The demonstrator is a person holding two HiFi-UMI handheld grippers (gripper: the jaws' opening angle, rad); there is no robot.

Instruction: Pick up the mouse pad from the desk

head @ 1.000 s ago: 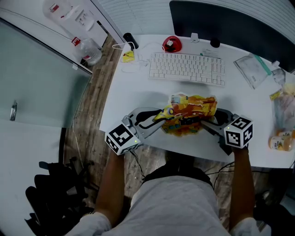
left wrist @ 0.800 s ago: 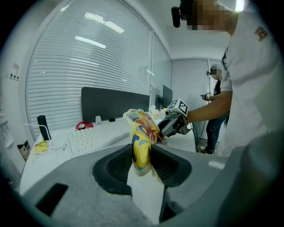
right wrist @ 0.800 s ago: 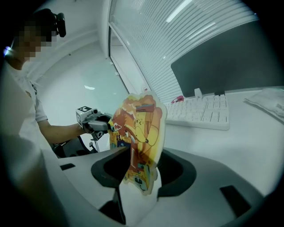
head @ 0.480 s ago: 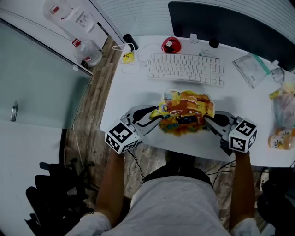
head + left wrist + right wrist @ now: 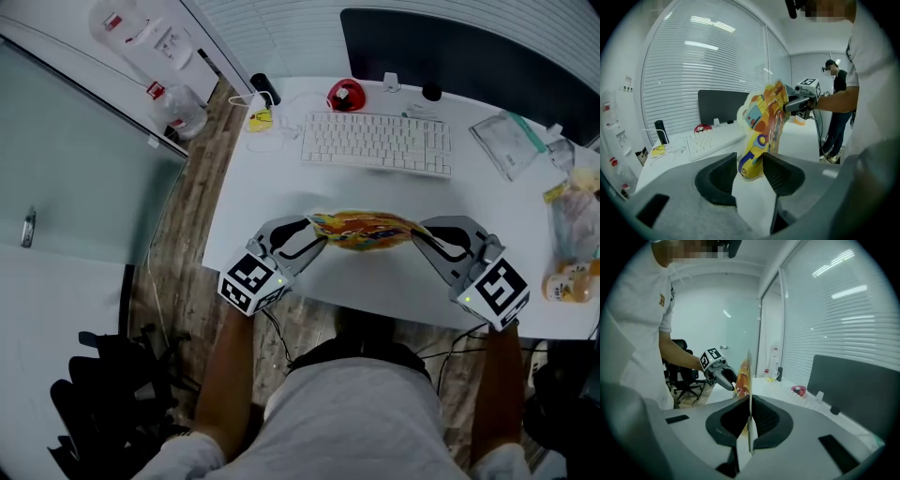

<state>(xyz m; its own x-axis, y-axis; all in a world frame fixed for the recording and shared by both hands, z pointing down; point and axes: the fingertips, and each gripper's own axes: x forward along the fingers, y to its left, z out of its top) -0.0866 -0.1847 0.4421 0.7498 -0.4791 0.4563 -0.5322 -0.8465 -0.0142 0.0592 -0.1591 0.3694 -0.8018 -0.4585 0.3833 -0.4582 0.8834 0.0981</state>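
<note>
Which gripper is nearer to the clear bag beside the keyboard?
Right. The right gripper is in front of the bag; the left gripper is farther left.

No legible text anywhere. Left-hand cube [image 5: 251, 281] and right-hand cube [image 5: 495, 291], nearer than the keyboard [image 5: 375, 142], carry black-and-white square codes, patterns only. Mouse pad [image 5: 361, 230] — cartoon print, no lettering readable. Red label on the bottle [image 5: 180, 101] left of the keyboard — too small.
</note>
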